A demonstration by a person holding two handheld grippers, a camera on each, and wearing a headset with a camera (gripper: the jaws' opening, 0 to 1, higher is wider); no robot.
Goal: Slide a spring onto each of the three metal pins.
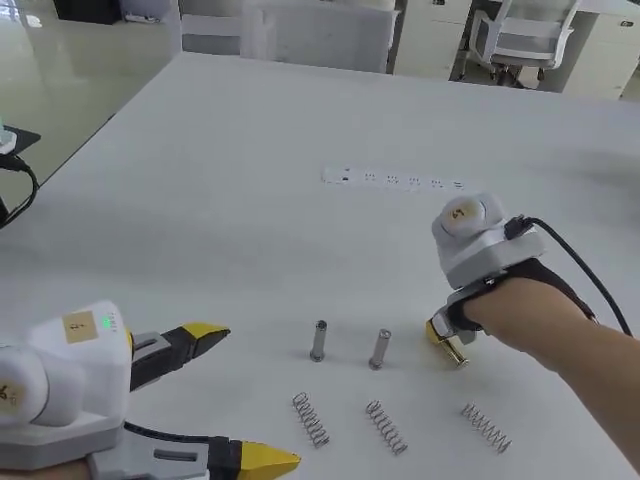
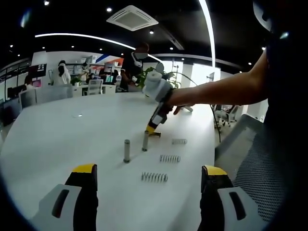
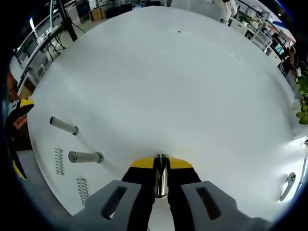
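Note:
Two metal pins (image 1: 319,340) (image 1: 380,349) stand upright on the white table (image 1: 250,200). In front of them lie three springs (image 1: 310,418) (image 1: 386,426) (image 1: 486,426). My right gripper (image 1: 445,340) is down at the table just right of the pins, shut on a third metal pin (image 1: 456,354). That pin (image 3: 160,185) shows between the closed jaws of the right gripper (image 3: 161,163). My left gripper (image 1: 240,395) is open at the near left, nothing between its jaws. In the left gripper view, the left gripper (image 2: 149,169) faces the pins (image 2: 127,150) (image 2: 145,141) and springs (image 2: 154,177).
A white power strip (image 1: 393,180) lies farther back on the table. An office chair (image 1: 520,35) stands beyond the far edge. A black cable (image 1: 585,270) trails from the right gripper. People stand at desks in the background (image 2: 137,67).

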